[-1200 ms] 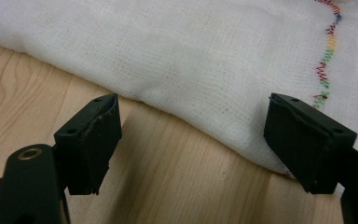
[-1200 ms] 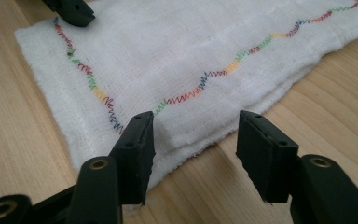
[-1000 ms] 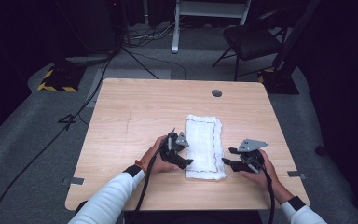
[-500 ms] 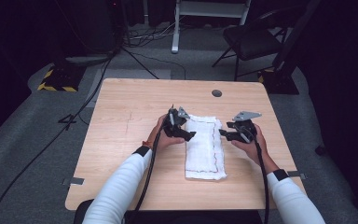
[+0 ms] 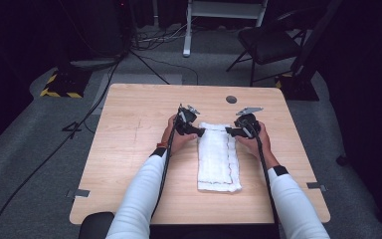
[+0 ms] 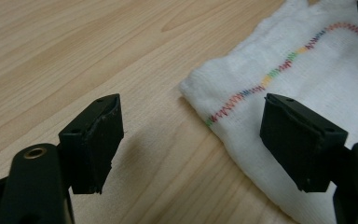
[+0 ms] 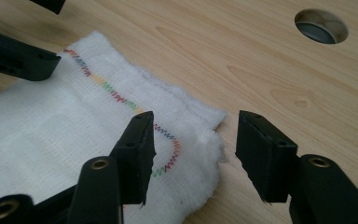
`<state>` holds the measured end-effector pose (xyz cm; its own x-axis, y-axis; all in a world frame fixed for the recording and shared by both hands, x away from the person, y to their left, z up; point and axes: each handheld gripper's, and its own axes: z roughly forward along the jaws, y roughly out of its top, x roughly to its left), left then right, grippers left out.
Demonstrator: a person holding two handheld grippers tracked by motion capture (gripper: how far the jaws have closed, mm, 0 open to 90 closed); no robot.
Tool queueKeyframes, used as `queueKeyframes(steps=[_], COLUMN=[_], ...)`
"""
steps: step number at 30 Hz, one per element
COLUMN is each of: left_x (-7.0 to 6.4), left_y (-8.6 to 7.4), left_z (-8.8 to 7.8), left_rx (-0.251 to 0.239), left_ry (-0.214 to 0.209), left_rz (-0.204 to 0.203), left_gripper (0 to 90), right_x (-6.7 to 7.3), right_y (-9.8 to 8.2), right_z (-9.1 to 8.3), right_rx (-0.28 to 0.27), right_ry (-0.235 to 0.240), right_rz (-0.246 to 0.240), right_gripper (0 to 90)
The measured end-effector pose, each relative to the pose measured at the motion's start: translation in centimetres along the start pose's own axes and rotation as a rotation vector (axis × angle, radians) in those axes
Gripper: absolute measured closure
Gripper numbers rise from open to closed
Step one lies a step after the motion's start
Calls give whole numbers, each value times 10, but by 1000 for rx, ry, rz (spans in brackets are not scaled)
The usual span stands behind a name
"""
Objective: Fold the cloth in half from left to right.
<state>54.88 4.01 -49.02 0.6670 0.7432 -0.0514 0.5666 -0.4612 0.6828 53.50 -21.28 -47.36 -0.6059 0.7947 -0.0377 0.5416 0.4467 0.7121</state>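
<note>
Your work piece is the white woven cloth with a multicoloured zigzag stitch line (image 5: 219, 157), folded into a long strip at the centre of the high view on the light wooden table (image 5: 129, 149). Both tools sit at the strip's far end, in the upper middle of that view.

The left gripper (image 5: 199, 131) is at the far left corner. In the left gripper view its jaws stand spread and pinch nothing: one jaw is over bare wood at lower left, the other over the cloth at lower right, with the corner (image 6: 189, 88) between them.

The right gripper (image 5: 229, 131) is at the far right corner. In the right gripper view its jaws are likewise spread and empty, one over the cloth (image 7: 51, 140), the other over bare wood, the corner lying in the gap. The round cable hole (image 7: 320, 25) sits at the upper right of that view, well apart from the cloth.

To do the grasp well:
1. Lower each tool until the lower jaw can slide under the hem.
2. Take every folded layer at the corner, not the top ply alone.
3. Bite just inside the stitch line, so the hem cannot slip out.
4. Close both tools together, at matching depth.
5. Lift evenly, or the strip will probably skew.
</note>
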Motion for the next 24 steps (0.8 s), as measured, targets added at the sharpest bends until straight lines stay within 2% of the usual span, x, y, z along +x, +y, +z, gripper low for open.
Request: queueKeyframes(steps=[3,7,12,14,16,18,22,24], left_x=[-1,-1,-1,-1,-3,-4,-7,-8], left_y=[-1,-1,-1,-2,-1,0,1,1], left_z=[5,7,7,7,6,5,5,5], left_rx=[20,23,23,20,21,26,24,27], left_ry=[-14,-19,-25,-36,-57,-76,-119,-141], left_rz=[10,14,22,35,47,62,83,84], left_gripper=[230,232,232,245,309,382,590,674], right_x=[0,-2,-6,-7,-9,-10,-7,-7], right_y=[2,1,-2,-3,-3,-1,1,1], right_z=[7,15,19,19,20,21,21,21], right_rx=[16,43,53,57,58,64,70,70], right_ry=[-8,-11,21,36,70,88,118,132], right_rz=[-5,-6,23,24,35,25,23,27], right_gripper=[469,463,455,501,543,600,737,774])
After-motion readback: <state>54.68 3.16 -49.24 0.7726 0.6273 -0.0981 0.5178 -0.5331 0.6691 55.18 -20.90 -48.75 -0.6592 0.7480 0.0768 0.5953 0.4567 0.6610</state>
